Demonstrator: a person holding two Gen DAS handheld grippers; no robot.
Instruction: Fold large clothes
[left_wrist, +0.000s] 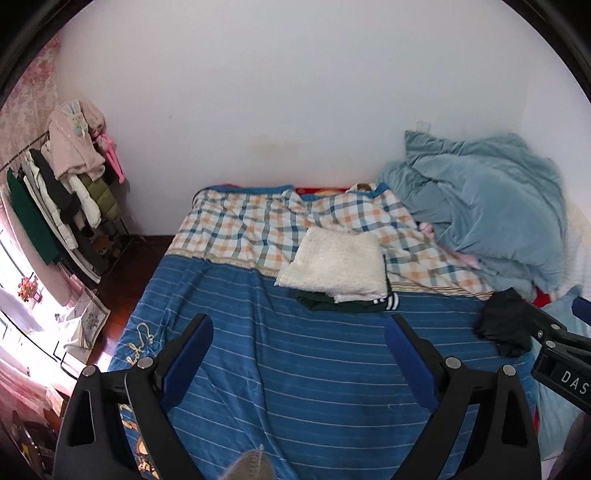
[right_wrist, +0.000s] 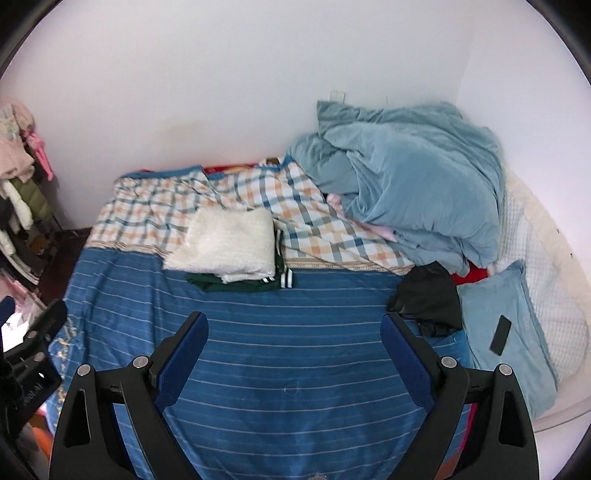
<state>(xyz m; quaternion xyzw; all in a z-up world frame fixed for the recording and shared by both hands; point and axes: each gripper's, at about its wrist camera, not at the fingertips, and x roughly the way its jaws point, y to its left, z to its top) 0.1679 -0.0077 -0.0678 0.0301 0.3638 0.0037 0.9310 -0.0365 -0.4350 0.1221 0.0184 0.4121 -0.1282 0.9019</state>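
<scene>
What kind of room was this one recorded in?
Almost certainly a home bedroom: a bed with a blue striped cover fills the view, a crumpled blue duvet lies against the wall, and a clothes rack hung with coats stands beside it.

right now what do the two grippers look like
Both are matte black plastic frames with silver round bolts and flat blue pads on the fingers. Left gripper and right gripper look alike. White letters "DAS" show on the right one's side in the left view.
</scene>
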